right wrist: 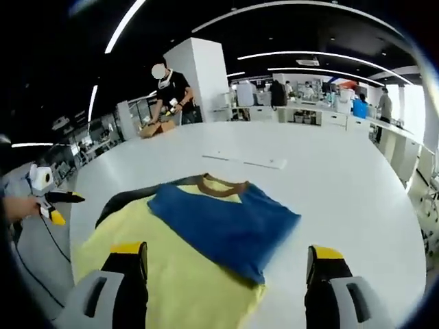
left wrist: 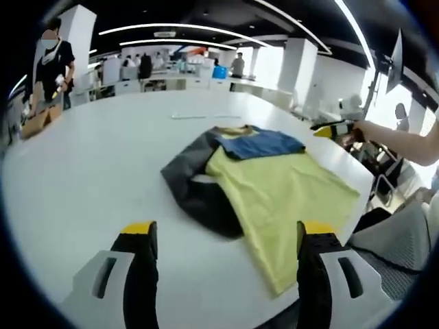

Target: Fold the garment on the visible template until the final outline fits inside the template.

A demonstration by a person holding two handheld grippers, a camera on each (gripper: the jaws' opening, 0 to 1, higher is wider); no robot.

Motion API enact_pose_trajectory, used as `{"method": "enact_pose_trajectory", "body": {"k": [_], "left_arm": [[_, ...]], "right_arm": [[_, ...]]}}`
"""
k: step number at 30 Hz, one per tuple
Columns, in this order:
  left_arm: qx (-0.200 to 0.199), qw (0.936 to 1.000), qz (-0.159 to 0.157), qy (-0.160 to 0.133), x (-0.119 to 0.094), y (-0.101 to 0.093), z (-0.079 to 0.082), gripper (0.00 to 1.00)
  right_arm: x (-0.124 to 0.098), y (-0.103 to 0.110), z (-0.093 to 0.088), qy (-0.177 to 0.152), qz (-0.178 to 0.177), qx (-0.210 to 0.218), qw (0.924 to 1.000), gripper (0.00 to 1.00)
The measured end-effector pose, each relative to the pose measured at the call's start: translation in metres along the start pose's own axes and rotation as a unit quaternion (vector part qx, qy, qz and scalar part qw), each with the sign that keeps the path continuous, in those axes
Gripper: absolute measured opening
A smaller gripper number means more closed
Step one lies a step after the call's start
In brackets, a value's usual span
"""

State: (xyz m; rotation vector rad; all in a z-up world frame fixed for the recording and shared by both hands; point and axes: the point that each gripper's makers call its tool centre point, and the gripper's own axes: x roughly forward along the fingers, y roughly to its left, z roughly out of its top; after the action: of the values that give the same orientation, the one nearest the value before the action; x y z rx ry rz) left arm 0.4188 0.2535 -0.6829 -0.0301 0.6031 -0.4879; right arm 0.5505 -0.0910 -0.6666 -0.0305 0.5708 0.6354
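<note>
Garment (left wrist: pixel 274 185) covers its template; near hem cropped.

**Open-plan office under strip lights**

A broad white table (left wrist: pixel 82 171) fills the near ground. Far beyond it stand white pillars (right wrist: pixel 204 75), desks (right wrist: pixel 322 116) and several people. Long curved light strips (left wrist: pixel 178 29) run across the dark ceiling (right wrist: pixel 288 34). Bright windows (left wrist: pixel 398 96) glow on the right.
</note>
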Motion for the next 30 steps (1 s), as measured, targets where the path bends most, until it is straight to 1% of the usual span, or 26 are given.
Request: {"method": "enact_pose_trajectory", "body": {"k": [2,4,6,7,9,11,13,19,20,21,22,25,26,30], "left_arm": [[-0.007,0.9999,0.007,-0.010,0.002,0.004,0.003,0.75],[-0.004,0.9999,0.010,-0.013,0.004,0.007,0.004,0.71],[0.022,0.9996,0.018,-0.009,0.008,0.010,0.003,0.70],[0.028,0.9994,0.021,-0.006,0.009,0.012,0.002,0.69],[0.023,0.9994,0.025,-0.007,0.014,0.014,0.002,0.65],[0.011,0.9994,0.026,-0.018,0.018,0.015,0.003,0.62],[0.011,0.9993,0.028,-0.020,0.021,0.016,0.003,0.57],[0.020,0.9990,0.039,-0.009,0.030,0.020,0.004,0.40],[0.026,0.9988,0.042,-0.005,0.032,0.021,0.003,0.38],[0.042,0.9981,0.044,0.003,0.034,0.021,0.002,0.34],[0.045,0.9980,0.045,0.002,0.036,0.020,0.002,0.32],[0.042,0.9979,0.048,-0.002,0.041,0.020,0.004,0.34],[0.042,0.9976,0.055,0.000,0.044,0.021,0.004,0.34],[0.045,0.9965,0.071,0.005,0.051,0.026,0.002,0.32]], "right_arm": [[-0.003,0.004,0.004,-0.007,0.006,-0.008,0.9999,0.99],[-0.005,0.008,0.006,-0.010,0.013,-0.015,0.9998,0.99],[-0.008,0.011,0.006,-0.010,0.017,-0.017,0.9997,0.99],[-0.009,0.013,0.007,-0.011,0.019,-0.020,0.9996,0.99],[-0.013,0.016,0.008,-0.014,0.021,-0.021,0.9995,0.99],[-0.015,0.019,0.009,-0.017,0.024,-0.020,0.9994,0.99],[-0.018,0.022,0.009,-0.017,0.025,-0.024,0.9993,0.99],[-0.027,0.029,0.002,-0.008,0.021,-0.041,0.9989,0.99],[-0.028,0.030,0.001,-0.008,0.019,-0.044,0.9988,0.99],[-0.029,0.032,0.000,-0.008,0.019,-0.045,0.9988,0.99],[-0.031,0.034,0.000,-0.010,0.021,-0.047,0.9986,0.98],[-0.035,0.040,0.000,-0.011,0.026,-0.053,0.9982,0.98],[-0.036,0.042,0.000,-0.012,0.027,-0.055,0.9980,0.98],[-0.041,0.045,0.001,-0.016,0.023,-0.056,0.9981,0.97]]}}
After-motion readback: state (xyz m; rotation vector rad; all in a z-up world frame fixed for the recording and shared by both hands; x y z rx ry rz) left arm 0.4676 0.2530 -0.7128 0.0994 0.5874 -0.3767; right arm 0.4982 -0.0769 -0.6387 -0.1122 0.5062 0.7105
